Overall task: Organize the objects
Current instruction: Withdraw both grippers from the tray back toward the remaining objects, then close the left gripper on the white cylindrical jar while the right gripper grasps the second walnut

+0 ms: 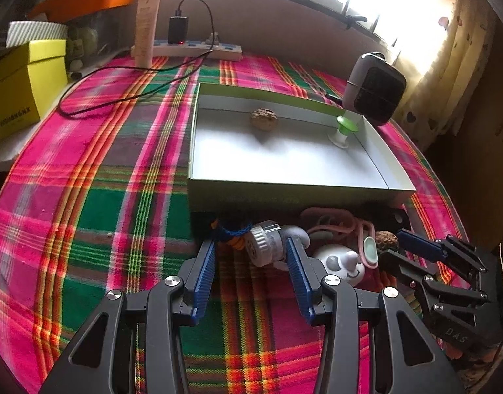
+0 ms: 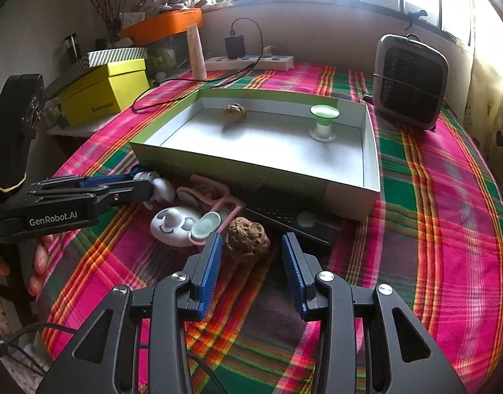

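Right up at the lens are the right tongs, jaws apart with nothing pinched, straddling a knobbly walnut that sits on the plaid cloth covering the table; the pads look close to it but I can't tell whether either one touches. The left tongs are likewise parted; a white ridged cap thing sits between the tips, touching or nearly touching one pad, so not a real grip as far as I can tell.

Going big to small from there: the shallow green-sided box sits just behind the clutter, mostly bare inside; a second walnut and a green-topped spool are already in it, well apart, near the far wall. The loose pile in front of the box is a white smiley-face toy, a tangle of pink loops, a small mint disc, then the walnut.

Looks like the picking step, with both hands lined up on their items; next move would be closing squarely on that bumpy walnut so it doesn't squirt out, then lifting over the box wall.
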Demonstrator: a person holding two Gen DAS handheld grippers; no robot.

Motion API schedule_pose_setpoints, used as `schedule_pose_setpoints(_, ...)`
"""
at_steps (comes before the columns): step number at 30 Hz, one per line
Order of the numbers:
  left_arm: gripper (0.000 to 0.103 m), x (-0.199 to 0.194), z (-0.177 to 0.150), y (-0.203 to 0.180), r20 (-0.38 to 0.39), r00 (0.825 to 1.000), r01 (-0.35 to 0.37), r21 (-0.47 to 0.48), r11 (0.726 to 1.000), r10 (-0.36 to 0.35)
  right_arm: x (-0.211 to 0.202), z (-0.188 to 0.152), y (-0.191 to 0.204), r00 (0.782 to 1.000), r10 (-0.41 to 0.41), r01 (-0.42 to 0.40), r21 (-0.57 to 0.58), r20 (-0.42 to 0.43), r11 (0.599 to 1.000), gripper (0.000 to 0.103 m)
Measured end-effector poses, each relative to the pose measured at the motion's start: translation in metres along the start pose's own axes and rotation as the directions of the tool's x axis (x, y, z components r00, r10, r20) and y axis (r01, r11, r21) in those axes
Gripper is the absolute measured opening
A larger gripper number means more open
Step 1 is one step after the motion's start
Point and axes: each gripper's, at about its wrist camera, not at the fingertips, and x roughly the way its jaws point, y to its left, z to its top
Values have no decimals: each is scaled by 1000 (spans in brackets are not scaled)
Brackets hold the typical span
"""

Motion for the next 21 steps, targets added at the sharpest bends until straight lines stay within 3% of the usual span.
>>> schedule_pose_setpoints(4,42,0,-2,4,-7,1000,-7,0,1000,7,1,0,0,1000,2,-2,-5,-5,1000,30)
schedule_pose_setpoints(21,42,-12,-9,24,-3,998,-59,-30,998,58,-8,-7,-1,1000,-4,4,-3,-4,1000,29)
